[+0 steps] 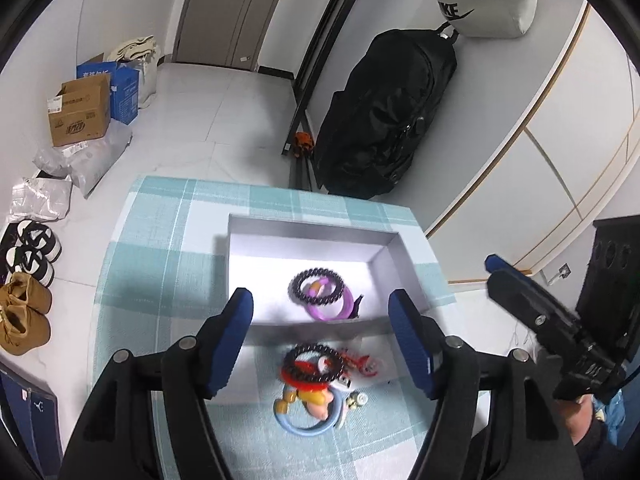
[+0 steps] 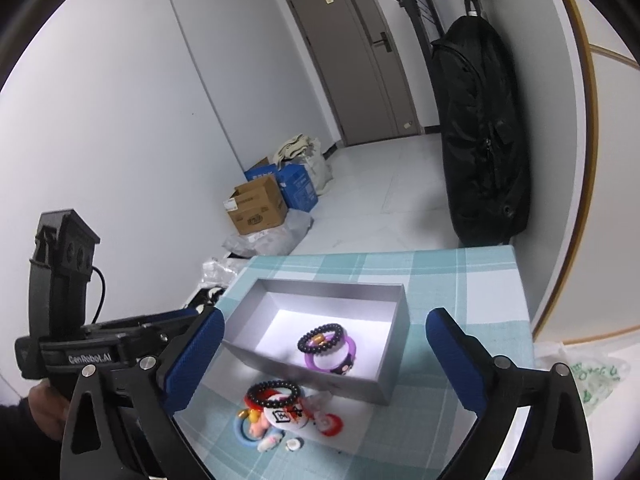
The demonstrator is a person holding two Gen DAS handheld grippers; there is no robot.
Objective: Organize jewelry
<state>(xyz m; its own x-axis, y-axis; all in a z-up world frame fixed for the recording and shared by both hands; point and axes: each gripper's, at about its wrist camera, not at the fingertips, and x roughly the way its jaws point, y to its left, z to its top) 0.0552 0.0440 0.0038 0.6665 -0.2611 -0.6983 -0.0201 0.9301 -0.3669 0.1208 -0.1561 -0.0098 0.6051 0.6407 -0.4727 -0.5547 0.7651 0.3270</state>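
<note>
**Both claws wide and empty over the loose pile**

The left gripper [image 1: 320, 344] is hanging with its blue pads spread wide, holding nothing — and the loose jewelry pile [image 1: 316, 384] is lying almost directly between and just below those pads, on the checked tablecloth [image 1: 160, 240]. Topmost in the pile is a dark beaded bracelet [image 1: 314, 362], resting flat on a red ring [image 1: 298, 378], with a blue ring [image 1: 308, 424] beneath and a red-and-white trinket [image 1: 362, 362] just beside it. The bracelet is a closed loop lying flat, so it is offering no real long axis; any rim would serve for a pinch.

The right gripper [image 2: 324, 360] is also standing wide open and empty. In its own view the pile is sitting low and left of centre, nearer its left pad, so the left gripper looks the better placed — it is already straddling the heap, while the right one is off to the side, pointing towards the table.

Just beyond the pile, touching or nearly touching it, the open grey box [image 1: 384, 268] is lying with a second dark beaded bracelet [image 1: 316, 288] overlapping a purple bangle [image 1: 330, 306] on its floor. Judging from this, part of the sorting is done, and the coming move is probably a short drop onto the top bracelet, then a carry forward over the near wall into the box.
</note>
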